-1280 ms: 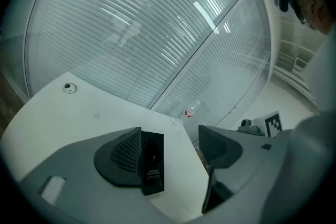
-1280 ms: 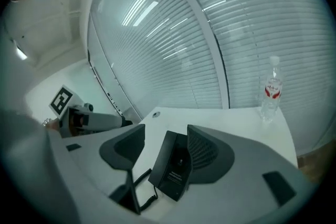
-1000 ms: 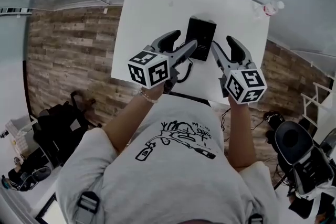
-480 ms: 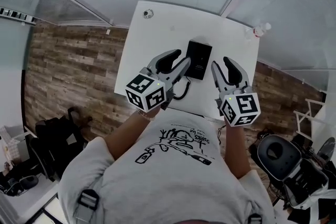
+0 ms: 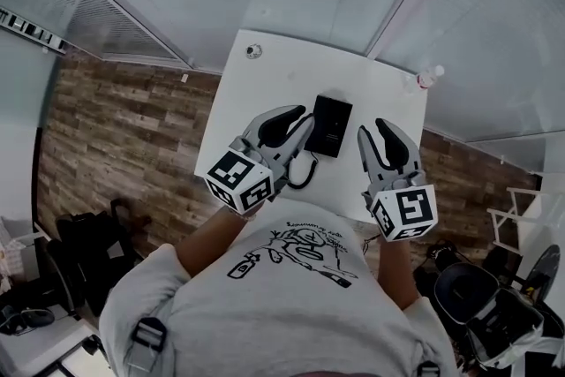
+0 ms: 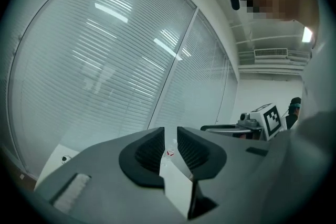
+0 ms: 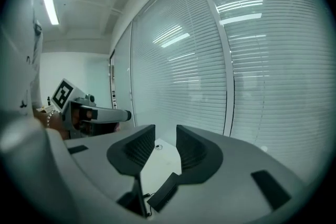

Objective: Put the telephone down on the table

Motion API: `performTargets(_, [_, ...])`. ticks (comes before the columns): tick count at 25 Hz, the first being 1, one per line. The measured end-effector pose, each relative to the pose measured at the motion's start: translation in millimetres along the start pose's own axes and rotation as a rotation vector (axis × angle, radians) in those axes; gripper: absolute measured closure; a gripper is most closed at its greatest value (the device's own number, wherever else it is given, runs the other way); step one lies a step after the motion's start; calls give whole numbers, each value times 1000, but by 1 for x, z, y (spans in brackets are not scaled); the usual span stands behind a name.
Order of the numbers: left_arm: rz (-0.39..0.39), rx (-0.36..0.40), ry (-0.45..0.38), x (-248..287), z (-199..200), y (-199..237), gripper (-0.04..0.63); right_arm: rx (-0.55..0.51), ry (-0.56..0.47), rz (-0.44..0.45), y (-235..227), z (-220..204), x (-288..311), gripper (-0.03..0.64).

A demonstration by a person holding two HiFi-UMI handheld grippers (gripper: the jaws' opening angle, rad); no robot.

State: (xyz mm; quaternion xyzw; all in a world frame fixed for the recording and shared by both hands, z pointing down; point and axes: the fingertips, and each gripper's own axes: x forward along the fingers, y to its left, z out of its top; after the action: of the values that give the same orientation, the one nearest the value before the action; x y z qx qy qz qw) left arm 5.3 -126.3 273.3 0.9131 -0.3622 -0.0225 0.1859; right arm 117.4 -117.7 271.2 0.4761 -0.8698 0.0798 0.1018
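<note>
The black telephone [image 5: 331,125] lies flat on the white table [image 5: 265,93], its coiled cord [image 5: 300,172] trailing toward the near edge. My left gripper [image 5: 305,124] hovers above the phone's left side, my right gripper [image 5: 372,134] above its right side; neither touches it. Both pairs of jaws have just been closing with nothing between them. In the left gripper view the left gripper [image 6: 169,136] shows only a thin slit. The right gripper [image 7: 165,136] keeps a slightly wider gap, and the phone's edge [image 7: 164,192] shows below it.
A small round object [image 5: 254,51] sits at the table's far left corner. A water bottle [image 5: 430,77] stands at the far right corner. Blinds cover the glass walls behind the table. A dark bag [image 5: 88,243] lies on the wood floor at left, a chair [image 5: 477,305] at right.
Both grippers have lifted up and back from the telephone, and their jaws have narrowed from wide to nearly closed. The telephone stays lying on the table.
</note>
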Motion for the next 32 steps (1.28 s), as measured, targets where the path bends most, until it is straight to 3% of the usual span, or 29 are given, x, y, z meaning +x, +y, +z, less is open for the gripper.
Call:
performTargets(17, [-16,96,-55,-11,30,-30,545,-57,-100,-51,10,45,-34,534])
performTargets(32, [-13,124,-55,1,33,-30,548,-79,-102,-66,4,48,-30,540])
